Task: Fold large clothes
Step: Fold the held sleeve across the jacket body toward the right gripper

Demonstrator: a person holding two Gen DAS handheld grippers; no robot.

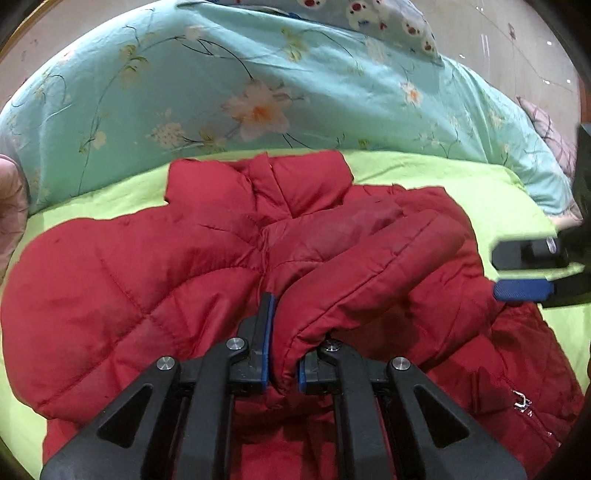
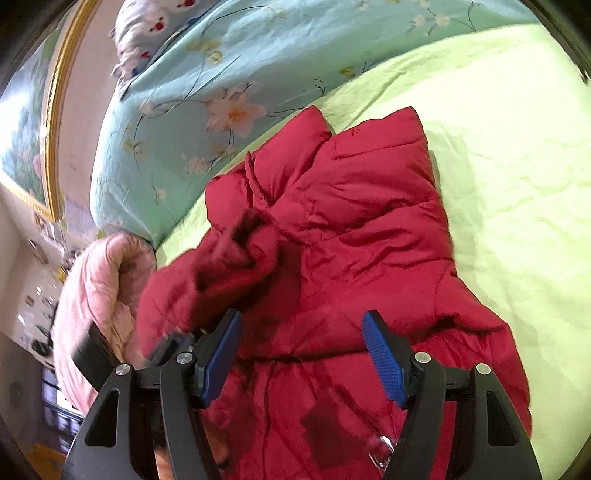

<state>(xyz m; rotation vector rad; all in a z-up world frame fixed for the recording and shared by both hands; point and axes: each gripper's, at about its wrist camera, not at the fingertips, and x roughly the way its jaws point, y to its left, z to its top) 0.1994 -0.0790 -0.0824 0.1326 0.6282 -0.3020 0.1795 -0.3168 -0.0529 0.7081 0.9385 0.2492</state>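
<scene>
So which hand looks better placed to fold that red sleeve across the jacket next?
Probably the left. The left gripper is already shut on the sleeve, lifted over the red jacket. The right gripper has its jaws open, holding nothing.

Red jacket (image 1: pixel 155 280); lime sheet (image 2: pixel 498 155); teal floral quilt (image 1: pixel 184 92)

We see home bedroom: bed with green sheet (image 2: pixel 498 155), floral quilt (image 1: pixel 184 103), pillow (image 1: pixel 384 18), framed picture (image 2: pixel 26 122) on wall.
</scene>
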